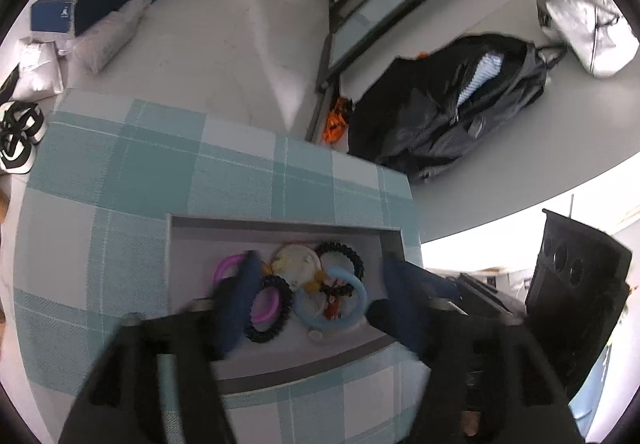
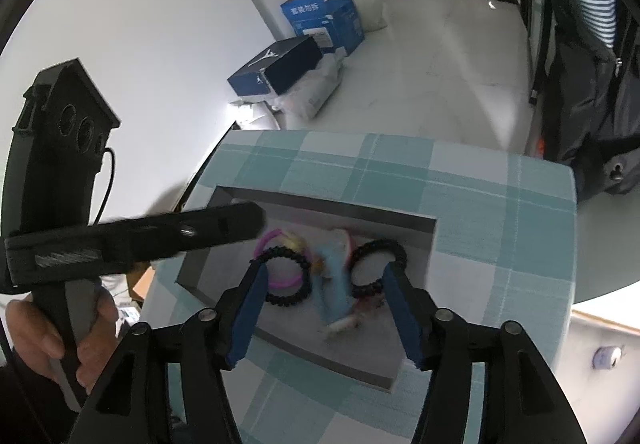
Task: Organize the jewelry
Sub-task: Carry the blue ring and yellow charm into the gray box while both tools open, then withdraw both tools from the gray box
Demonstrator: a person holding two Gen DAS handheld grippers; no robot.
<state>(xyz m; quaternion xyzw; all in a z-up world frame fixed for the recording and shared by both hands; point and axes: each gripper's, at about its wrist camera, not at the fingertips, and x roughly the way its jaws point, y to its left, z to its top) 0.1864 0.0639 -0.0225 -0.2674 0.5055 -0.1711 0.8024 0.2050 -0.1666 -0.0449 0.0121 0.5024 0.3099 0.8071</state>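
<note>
A grey tray (image 1: 280, 222) sits on a teal checked cloth. It holds a pink ring (image 1: 226, 264), a cream disc (image 1: 296, 262), a light blue ring (image 1: 362, 296), two black coil bands (image 1: 268, 308) and small beaded pieces. My left gripper (image 1: 316, 284) hovers open over this pile, with its blue pads apart and pressing on nothing. In the right wrist view, my right gripper (image 2: 326, 300) stands open above the same tray (image 2: 328, 210). A blurred light blue piece (image 2: 334, 284) lies between its pads, untouched, beside a black coil band (image 2: 280, 252). A hand (image 2: 40, 340) holds the left gripper, and one of its fingers (image 2: 180, 232) reaches over the tray's left end.
The cloth-covered table (image 1: 120, 172) ends close beyond the tray. On the floor are blue cartons (image 2: 320, 18), a dark shoe box (image 2: 280, 64), a black backpack (image 1: 452, 104) and a silver bag (image 1: 580, 12). The right gripper's body (image 1: 576, 284) rises at the right.
</note>
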